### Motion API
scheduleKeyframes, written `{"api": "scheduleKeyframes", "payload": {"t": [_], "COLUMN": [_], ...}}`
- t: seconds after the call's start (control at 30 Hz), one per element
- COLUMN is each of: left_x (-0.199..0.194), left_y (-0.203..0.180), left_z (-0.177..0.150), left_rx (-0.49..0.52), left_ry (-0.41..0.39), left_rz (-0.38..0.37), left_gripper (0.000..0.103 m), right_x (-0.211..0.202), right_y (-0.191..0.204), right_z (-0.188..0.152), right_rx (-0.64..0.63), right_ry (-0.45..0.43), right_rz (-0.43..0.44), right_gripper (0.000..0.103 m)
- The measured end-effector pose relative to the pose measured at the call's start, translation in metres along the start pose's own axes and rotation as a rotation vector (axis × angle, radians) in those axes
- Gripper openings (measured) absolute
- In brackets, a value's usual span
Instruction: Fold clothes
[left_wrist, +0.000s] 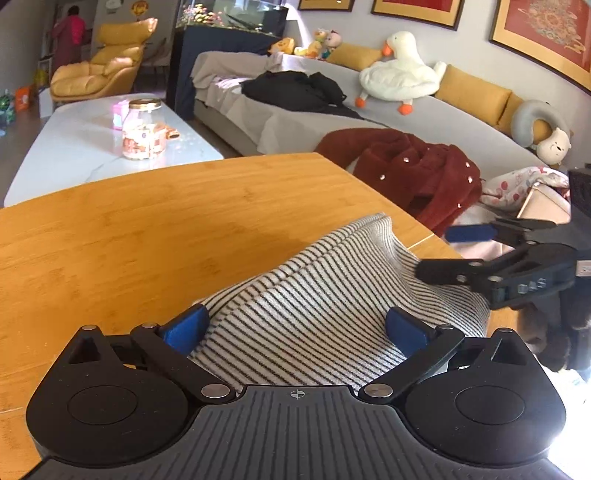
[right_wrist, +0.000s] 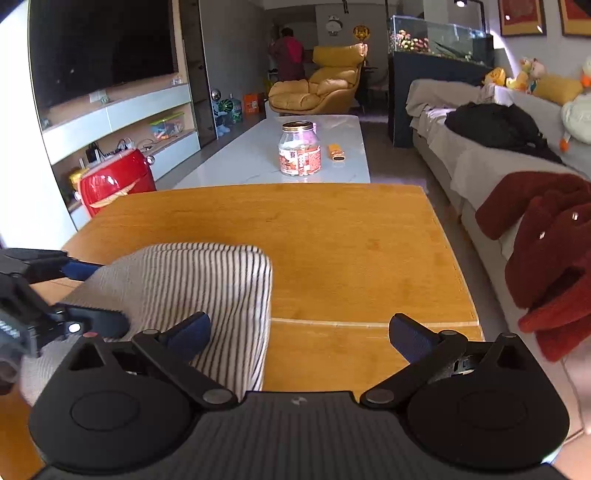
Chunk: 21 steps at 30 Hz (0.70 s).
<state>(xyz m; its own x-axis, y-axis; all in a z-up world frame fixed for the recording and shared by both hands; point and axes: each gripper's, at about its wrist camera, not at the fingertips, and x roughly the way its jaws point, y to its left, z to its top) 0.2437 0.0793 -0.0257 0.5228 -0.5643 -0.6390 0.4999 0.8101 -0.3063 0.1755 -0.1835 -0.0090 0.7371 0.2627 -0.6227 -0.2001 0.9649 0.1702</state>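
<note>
The left gripper (left_wrist: 295, 326) is pointing forward and low over the wooden table (left_wrist: 147, 236), with its two blue pads standing wide apart and the striped garment (left_wrist: 314, 295) lying between them; the pads are not pressing the cloth, so this gripper is released. The right gripper (right_wrist: 299, 330) is also held low over the table, near its right edge, and its fingers are spread wide too, with bare wood between them. Its left fingertip (right_wrist: 192, 332) is lying over the right side of the striped garment (right_wrist: 192, 280), but whether it is touching the cloth I cannot tell. The garment is sitting as a folded bundle at the near edge of the table, toward the right corner in the left wrist view. In this view the right gripper (left_wrist: 458, 251) is coming in from the right edge, and its body is cut off by the frame. In the right wrist view the left gripper (right_wrist: 92, 295) is showing only partly at the left edge. The near part of the garment is hidden under both gripper bodies.
</note>
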Motion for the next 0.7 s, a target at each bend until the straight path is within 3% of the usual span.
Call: {"api": "scheduleKeyframes", "payload": {"t": [0.2,0.27,0.33,0.43,0.57,0.7], "left_x": [-0.001,-0.001,0.0,0.001,0.0,-0.006], "left_y": [0.018,0.023,0.025,0.026,0.029,0.025], "left_z": [0.004,0.005,0.005,0.004,0.001,-0.007], "left_rx": [-0.09,-0.114,-0.108,-0.099,-0.117,-0.123], "left_ry": [0.022,0.029,0.031,0.034,0.029,0.024], "left_rz": [-0.017,-0.021,-0.022,-0.022,-0.011,0.003], "left_gripper": [0.103,0.103,0.103,0.103,0.103,0.103], "right_x": [-0.025,-0.023,-0.015,-0.003,0.01,0.016], "right_y": [-0.01,-0.006,0.0,0.008,0.006,0.011], "right_z": [-0.037,-0.047,-0.054,-0.05,-0.038,-0.02], "right_rx": [0.19,0.244,0.284,0.294,0.315,0.256], "right_ry": [0.123,0.184,0.223,0.212,0.217,0.177], "right_rz": [0.242,0.336,0.405,0.398,0.393,0.316], "right_gripper": [0.099,0.083,0.075,0.061,0.06,0.061]}}
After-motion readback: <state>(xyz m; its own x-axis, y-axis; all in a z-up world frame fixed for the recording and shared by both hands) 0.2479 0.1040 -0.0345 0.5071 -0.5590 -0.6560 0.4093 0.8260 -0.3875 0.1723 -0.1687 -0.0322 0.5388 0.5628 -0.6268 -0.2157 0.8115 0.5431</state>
